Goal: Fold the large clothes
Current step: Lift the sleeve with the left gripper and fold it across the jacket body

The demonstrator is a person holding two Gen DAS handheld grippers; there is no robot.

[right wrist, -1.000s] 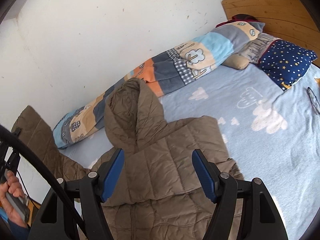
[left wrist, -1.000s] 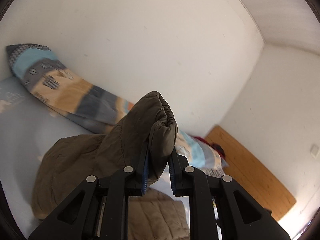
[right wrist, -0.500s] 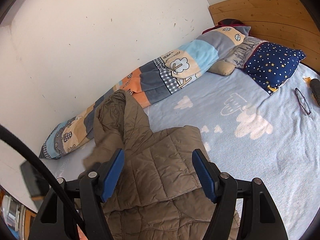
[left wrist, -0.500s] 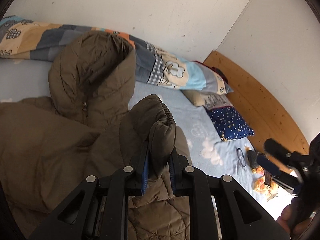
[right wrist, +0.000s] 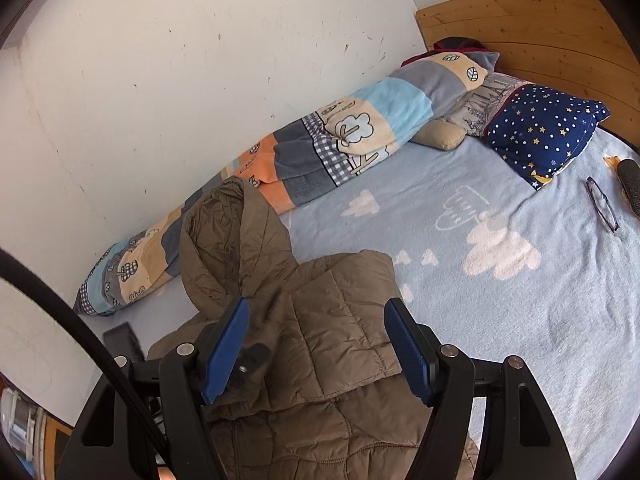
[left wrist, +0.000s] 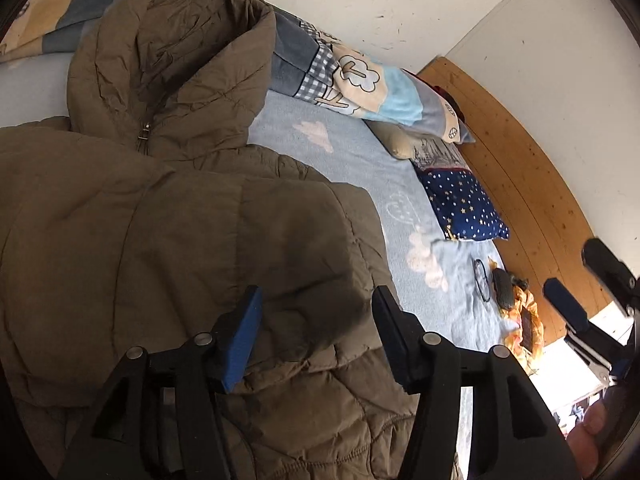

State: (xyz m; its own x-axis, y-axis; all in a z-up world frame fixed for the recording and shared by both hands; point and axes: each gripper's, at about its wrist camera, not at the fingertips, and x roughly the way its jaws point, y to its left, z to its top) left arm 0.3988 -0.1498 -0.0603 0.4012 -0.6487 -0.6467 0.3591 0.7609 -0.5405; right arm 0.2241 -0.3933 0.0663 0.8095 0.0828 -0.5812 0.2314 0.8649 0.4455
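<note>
Sleeve cuff gone from between the left gripper [left wrist: 316,328] fingers, where a second ago it stood pinched upright against the white wall; jaws just opened, now spread about halfway with nothing between the blue pads; sleeve now laid flat across the chest of the brown quilted jacket [left wrist: 168,220]; left view swung down from wall to bed since then.

Right gripper [right wrist: 316,344] unchanged against the earlier frame: jaws wide apart, empty, hovering over the jacket's folded shoulder (no contact visible).

Jacket spread on the light blue blanket [right wrist: 500,300] with white clouds, hood [right wrist: 228,240] toward the wall and touching the patchwork rolled duvet [right wrist: 340,136]; zipper pull [left wrist: 143,133] visible at the hood's base.

Farther along the bed: navy star pillow [right wrist: 544,128] by the wooden headboard [right wrist: 540,28]; glasses [right wrist: 602,204] on the blanket near a dark case [right wrist: 630,180]; in the left view, the right gripper at the frame's right edge, with fingertips of the person's hand [left wrist: 592,432] below it.
</note>
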